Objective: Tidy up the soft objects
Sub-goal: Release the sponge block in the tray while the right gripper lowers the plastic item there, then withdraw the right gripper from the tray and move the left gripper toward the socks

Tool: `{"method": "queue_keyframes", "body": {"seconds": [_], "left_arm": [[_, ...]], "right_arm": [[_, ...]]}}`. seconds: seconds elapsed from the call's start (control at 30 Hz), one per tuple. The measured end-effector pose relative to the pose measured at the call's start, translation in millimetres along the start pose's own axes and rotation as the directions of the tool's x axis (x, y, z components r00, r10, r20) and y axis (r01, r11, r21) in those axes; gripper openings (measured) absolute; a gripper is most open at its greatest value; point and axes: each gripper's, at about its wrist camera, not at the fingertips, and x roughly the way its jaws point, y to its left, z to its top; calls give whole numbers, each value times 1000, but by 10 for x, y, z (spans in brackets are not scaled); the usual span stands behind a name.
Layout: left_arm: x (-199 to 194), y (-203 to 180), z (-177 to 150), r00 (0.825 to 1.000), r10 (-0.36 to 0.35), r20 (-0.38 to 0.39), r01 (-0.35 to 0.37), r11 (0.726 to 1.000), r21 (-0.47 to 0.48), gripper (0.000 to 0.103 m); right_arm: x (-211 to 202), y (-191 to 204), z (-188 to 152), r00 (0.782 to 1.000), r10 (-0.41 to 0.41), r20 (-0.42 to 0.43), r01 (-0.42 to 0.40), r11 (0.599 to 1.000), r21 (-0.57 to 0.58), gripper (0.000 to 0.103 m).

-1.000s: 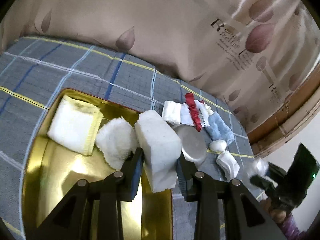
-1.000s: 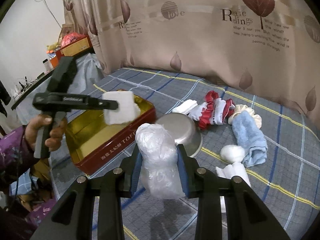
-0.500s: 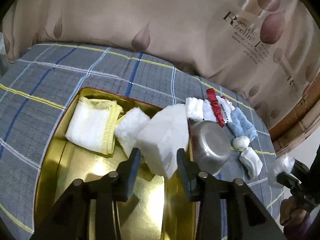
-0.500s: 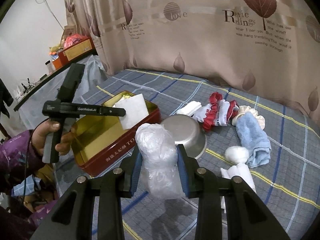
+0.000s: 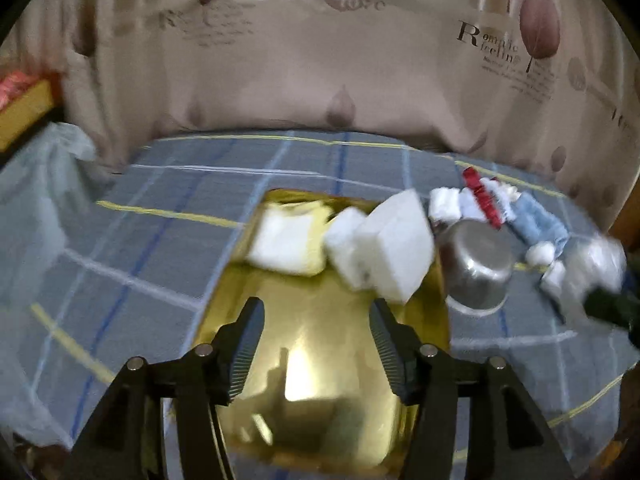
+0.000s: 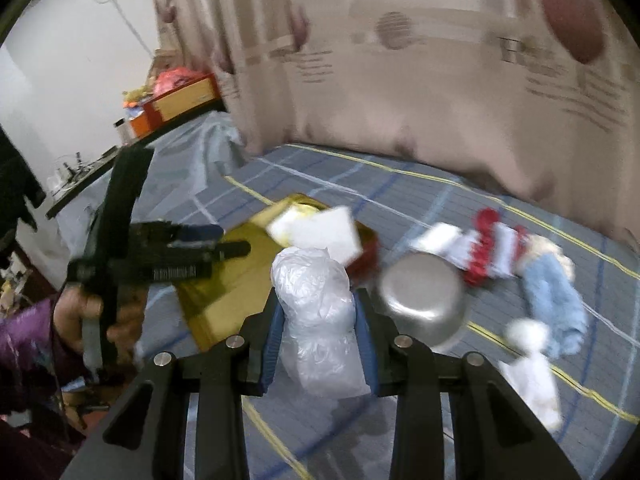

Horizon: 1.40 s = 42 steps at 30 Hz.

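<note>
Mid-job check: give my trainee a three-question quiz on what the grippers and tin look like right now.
1. True or false: the left gripper grips the white block.
2. What does the right gripper hold? A) steel bowl B) plastic bag C) blue towel
3. Fill in: the yellow-edged cloth lies in the ___ tin.

Key: 1 false, its jaws have just been opening and nothing is between them; 2 B, the plastic bag; 3 gold.

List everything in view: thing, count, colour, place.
Tin: one, gold inside, red outside, on bedspread.
Cloth: one, white and yellow, in tin.
Pad: one, white, in tin.
Sponge: one, white, at tin's far right.
Bowl: one, steel, right of tin.
Bag: one, clear plastic, in right gripper.
Towel: one, blue, right of bowl.
Left gripper: jaws just opened, empty, over tin.
</note>
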Motion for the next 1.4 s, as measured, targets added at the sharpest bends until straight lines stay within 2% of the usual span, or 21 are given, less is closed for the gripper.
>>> {"method": "queue_keyframes", "body": {"seconds": [0.13,0.2,0.27,0.43,0.73,0.93,1.17,1.27,1.33,1.4], "left_arm": [[-303,160,-345,998,62,23,-61,996,-63,65],[-383,256,-505,997,77,3,-77,992,-103,66],[-394,306,-596,993,111,-31,-114,988,-103,66],[-406,441,-624,984,168,-54,-172,980,-101,66],[-476,649,-559,989,137,-56,-144,977,-156,66],[-426,694,-577,987,137,-84,-150,975,-166,66],[-375,726,-599,985,137,-105,-153,973,-174,66],[-363,733,-605,985,132,-111,-150,973,-177,66],[-356,721,-608,984,135,-116,-154,973,-175,66],[-357,701,-608,984,137,-116,-155,973,-170,66]], "right_arm": [[283,318,163,997,69,-14,-70,997,-17,32],[470,427,233,995,92,-34,-92,996,-3,32],[670,535,306,992,111,-55,-111,994,7,32],[1136,751,494,990,91,-106,-92,996,-6,32],[1887,870,582,972,-14,-235,12,1000,-9,33],[2131,898,567,963,-52,-264,52,999,-6,35],[2216,950,622,960,-76,-269,73,997,-18,36],[2238,965,631,958,-79,-277,76,997,-21,41],[2236,978,636,957,-81,-278,77,997,-23,52],[2225,979,646,960,-75,-270,73,997,-17,75]]}}
